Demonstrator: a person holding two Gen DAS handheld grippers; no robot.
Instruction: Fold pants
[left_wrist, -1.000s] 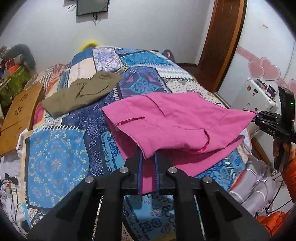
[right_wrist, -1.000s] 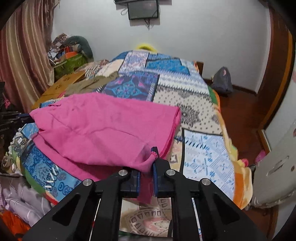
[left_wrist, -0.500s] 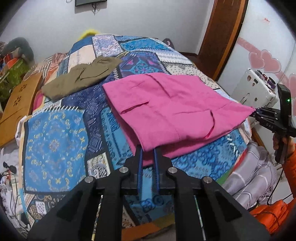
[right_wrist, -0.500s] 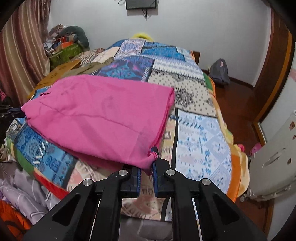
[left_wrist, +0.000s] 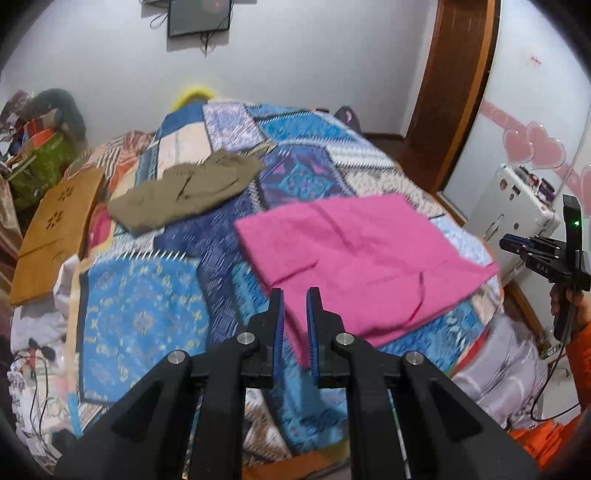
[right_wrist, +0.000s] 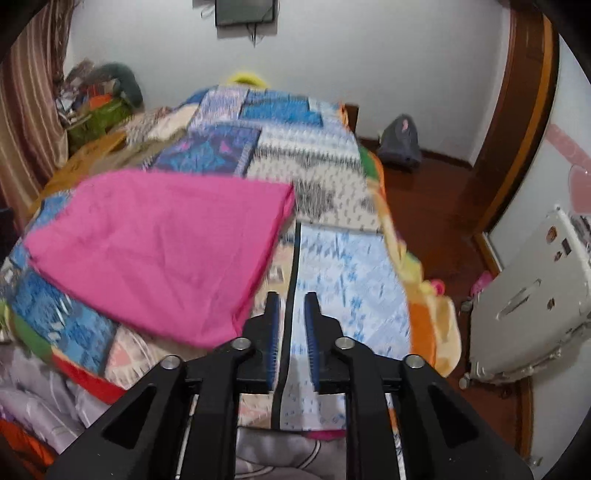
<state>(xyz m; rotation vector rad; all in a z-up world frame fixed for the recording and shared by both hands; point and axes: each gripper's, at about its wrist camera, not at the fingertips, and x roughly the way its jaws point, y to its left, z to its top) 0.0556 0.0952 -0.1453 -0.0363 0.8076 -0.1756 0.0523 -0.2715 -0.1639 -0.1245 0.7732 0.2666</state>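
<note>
The pink pants (left_wrist: 354, 254) lie folded flat on the patchwork bed cover (left_wrist: 147, 317), near the bed's foot. They also show in the right wrist view (right_wrist: 162, 243). My left gripper (left_wrist: 294, 306) is open and empty, just above the pants' near edge. My right gripper (right_wrist: 291, 314) is open and empty, beside the pants' right corner, over the quilt. The right gripper also shows at the right edge of the left wrist view (left_wrist: 517, 245), apart from the pants.
Folded olive-brown pants (left_wrist: 184, 188) lie farther up the bed. A wooden board (left_wrist: 55, 229) sits at the bed's left. A white appliance (right_wrist: 532, 299) stands on the floor at the right. A grey bag (right_wrist: 400, 142) is by the far wall.
Both grippers have opened and let go of the pink pants. The pants have dropped flat onto the bed. Both grippers have drawn back and up.
</note>
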